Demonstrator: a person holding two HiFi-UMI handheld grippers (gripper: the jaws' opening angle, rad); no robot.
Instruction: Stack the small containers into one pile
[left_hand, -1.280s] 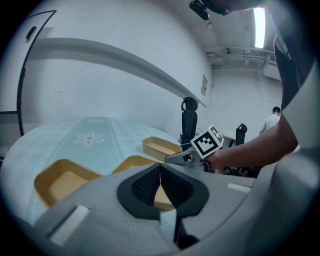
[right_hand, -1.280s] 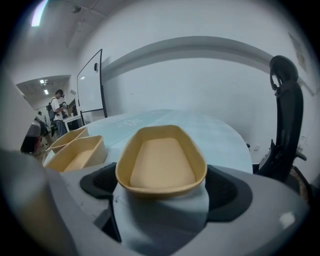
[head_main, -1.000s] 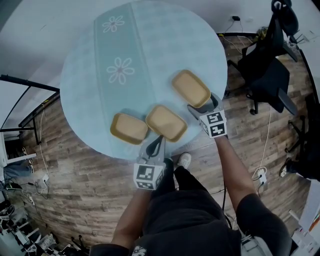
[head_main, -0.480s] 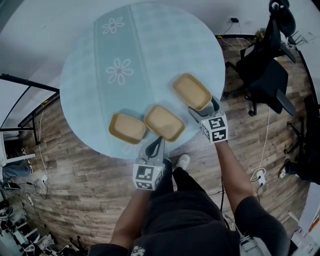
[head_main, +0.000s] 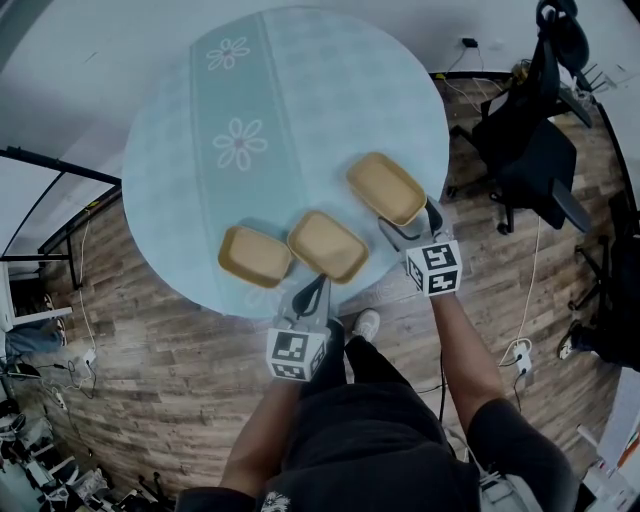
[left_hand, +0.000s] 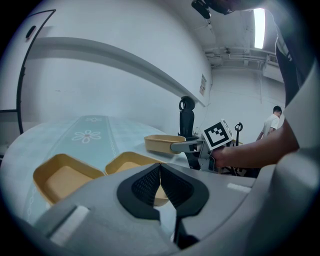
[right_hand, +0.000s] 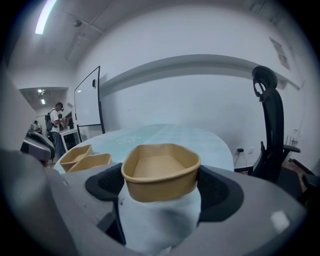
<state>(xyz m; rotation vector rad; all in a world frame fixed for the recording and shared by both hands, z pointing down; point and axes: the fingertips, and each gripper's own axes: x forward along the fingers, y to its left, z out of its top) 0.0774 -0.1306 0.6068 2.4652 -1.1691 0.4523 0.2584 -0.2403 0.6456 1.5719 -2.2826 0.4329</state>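
Right gripper (right_hand: 160, 181): closed on the right container (head_main: 386, 188), one dark pad against each long side. Its jaws have just been closing, with that container between them.
Right container: held clear of the table (head_main: 300, 90), open side up and empty, over the table's near right part. The left gripper view shows it hanging above the cloth.
Left gripper (left_hand: 160, 167): its pads meet at the tips. The middle container (head_main: 328, 245) lies right at those tips, and its near wall shows in the gap behind them. I cannot tell whether the tips pinch its rim.
Middle container: on the table near the near edge, touching or almost touching the left container (head_main: 257, 256).
Left container: flat on the table at the near left, untouched by either gripper.
Change: the right gripper and its container have shifted a little toward the near side and come up off the table. The left gripper and the other two containers lie as they did.
Count: three tan containers, none of them stacked; two grippers; one round table.
Table: covered by a pale blue cloth with a darker band bearing two flower prints (head_main: 240, 142).
Around: wood-plank floor (head_main: 180, 380), and one black office chair (head_main: 530, 150) at the far right.
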